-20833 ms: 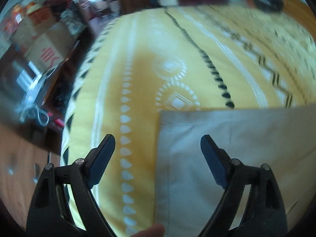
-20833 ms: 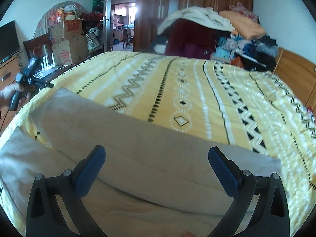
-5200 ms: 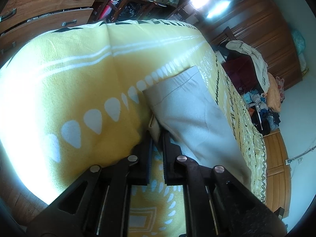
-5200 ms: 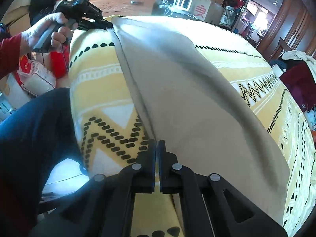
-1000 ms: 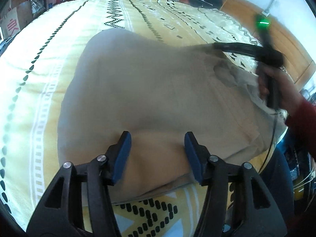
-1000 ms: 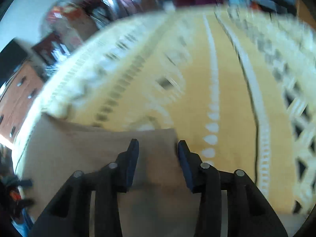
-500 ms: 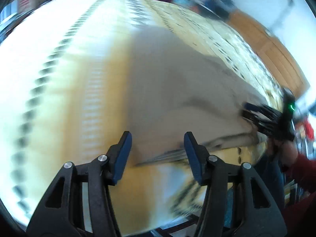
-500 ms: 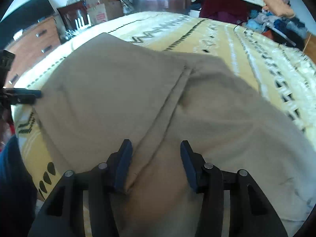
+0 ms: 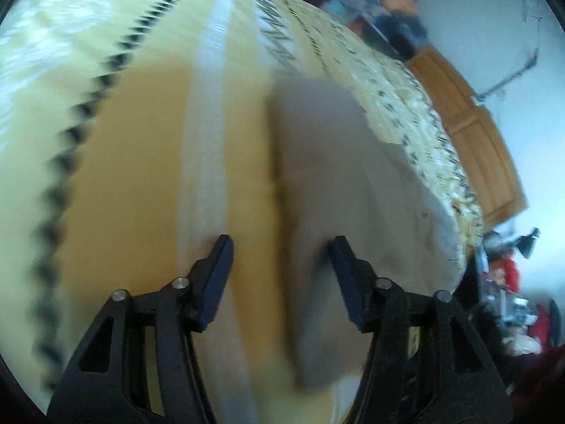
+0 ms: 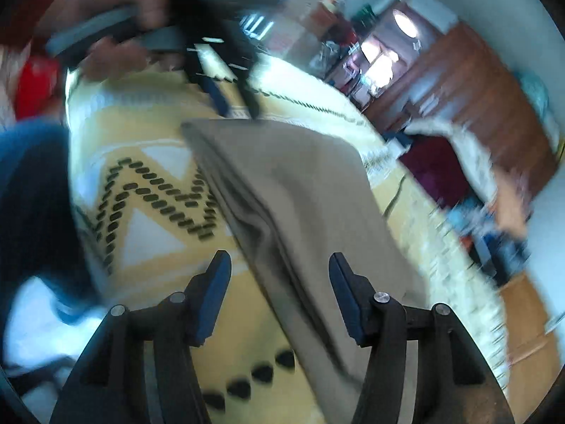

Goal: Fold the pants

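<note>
Pants [image 10: 300,190]: folded into a long beige strip on the yellow bed cover [image 9: 134,162]; one long edge runs between each set of jaws.
Left gripper [image 9: 280,247]: jaws have just been opening; spread, pads clear of the cloth.
Right gripper [image 10: 279,263]: jaws have just been opening; spread over the layered edge, pinching nothing.
Risk, layers: you may catch only the top ply; the stack then slides apart.
Risk, cover: closing low may pinch it too; the fold drags.
Risk, blur: both views smear; slow down before closing.

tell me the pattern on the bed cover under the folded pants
Yellow bedspread with white bands and black zigzags, clearest in the right wrist view.
</note>
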`<action>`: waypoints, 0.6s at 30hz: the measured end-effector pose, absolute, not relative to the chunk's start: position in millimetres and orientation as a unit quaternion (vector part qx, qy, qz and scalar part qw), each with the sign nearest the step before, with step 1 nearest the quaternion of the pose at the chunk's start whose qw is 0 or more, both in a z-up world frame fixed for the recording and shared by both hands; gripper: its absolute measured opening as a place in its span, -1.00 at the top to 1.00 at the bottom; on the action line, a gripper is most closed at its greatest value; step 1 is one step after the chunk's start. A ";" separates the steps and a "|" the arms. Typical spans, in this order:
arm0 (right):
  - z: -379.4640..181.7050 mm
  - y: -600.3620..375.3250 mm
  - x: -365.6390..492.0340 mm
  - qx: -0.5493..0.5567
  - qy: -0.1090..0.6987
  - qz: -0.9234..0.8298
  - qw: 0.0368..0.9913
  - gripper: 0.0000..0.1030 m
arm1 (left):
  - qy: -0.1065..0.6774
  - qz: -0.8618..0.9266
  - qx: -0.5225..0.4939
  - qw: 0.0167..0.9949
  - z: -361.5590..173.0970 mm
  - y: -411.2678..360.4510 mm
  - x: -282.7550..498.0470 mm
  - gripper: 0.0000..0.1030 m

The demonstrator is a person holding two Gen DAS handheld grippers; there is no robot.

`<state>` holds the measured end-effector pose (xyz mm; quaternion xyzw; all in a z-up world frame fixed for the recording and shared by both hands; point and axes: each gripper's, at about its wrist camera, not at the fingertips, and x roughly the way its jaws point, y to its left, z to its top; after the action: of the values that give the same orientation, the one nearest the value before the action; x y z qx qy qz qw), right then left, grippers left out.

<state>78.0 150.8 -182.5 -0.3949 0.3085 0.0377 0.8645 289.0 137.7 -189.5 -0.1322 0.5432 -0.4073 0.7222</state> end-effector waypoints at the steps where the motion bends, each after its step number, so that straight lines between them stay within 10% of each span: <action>1: -186.8 157.8 84.1 -0.403 0.306 0.037 0.862 -0.17 | 0.546 -0.412 -0.136 0.717 -189.4 134.5 296.8 -0.21; 14: -196.7 209.7 152.4 -0.380 0.302 0.048 0.873 -0.04 | 0.569 -0.422 -0.133 0.693 -199.7 101.2 353.8 -0.26; 17: -199.9 213.8 158.8 -0.374 0.315 0.058 0.870 0.23 | 0.572 -0.407 -0.111 0.703 -204.6 96.0 354.5 0.84; 18: -200.8 215.7 158.0 -0.365 0.326 0.066 0.870 0.49 | 0.574 -0.405 -0.116 0.702 -207.1 97.1 355.4 0.84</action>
<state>158.0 215.7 -200.8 -0.3646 0.3260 0.0659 0.8697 355.4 97.1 -207.1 -0.1158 0.5741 -0.4049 0.7022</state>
